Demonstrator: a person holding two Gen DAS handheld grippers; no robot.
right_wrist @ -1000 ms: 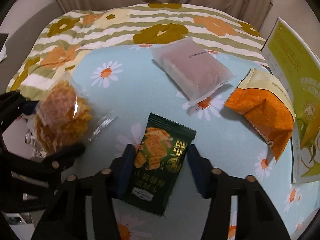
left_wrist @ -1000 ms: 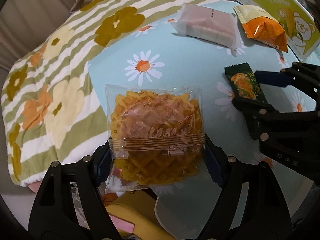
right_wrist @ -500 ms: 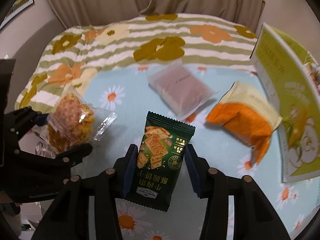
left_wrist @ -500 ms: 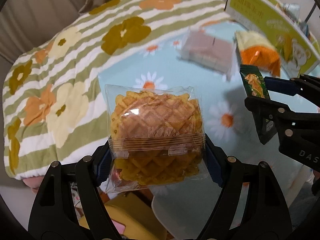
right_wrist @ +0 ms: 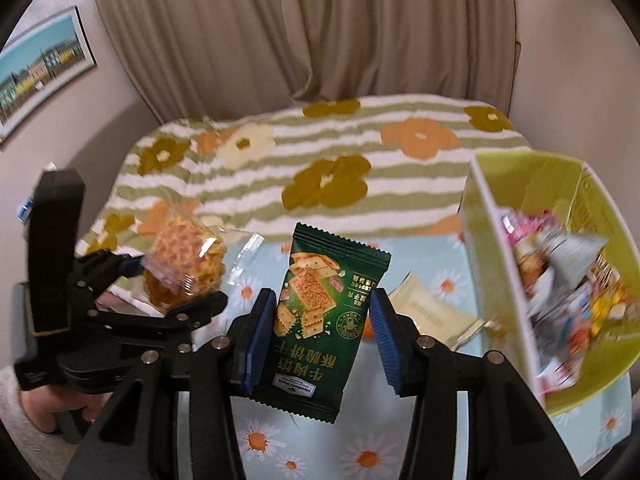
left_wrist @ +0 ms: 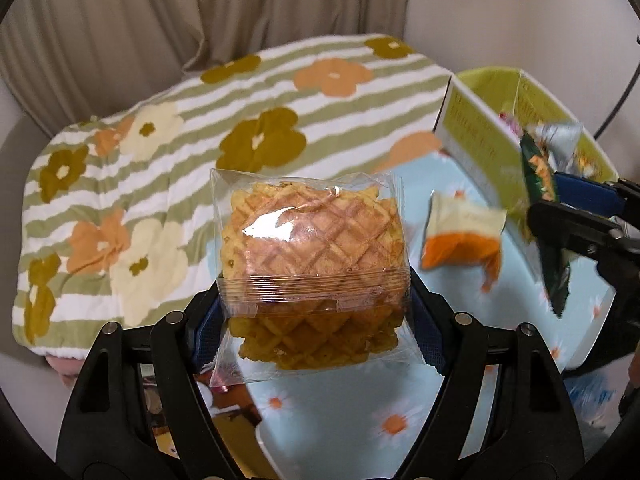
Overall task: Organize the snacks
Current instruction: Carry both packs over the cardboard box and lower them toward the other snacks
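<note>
Up close over the daisy-print bench [right_wrist: 256, 440], the right hand-held gripper [right_wrist: 316, 336] clamps the green cracker packet [right_wrist: 320, 328] and the left hand-held gripper [left_wrist: 316, 308] clamps the wrapped waffle [left_wrist: 312, 264], both lifted clear, seemingly bound for the half-filled yellow-green box [right_wrist: 496, 240] beyond

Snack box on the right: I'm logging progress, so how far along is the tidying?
Partly done. The green box already holds several wrapped snacks. In hand: the left gripper clamps a waffle packet, the right gripper a dark green cracker packet, both lifted off the table. Left on the daisy cloth: an orange-and-cream packet.
</note>
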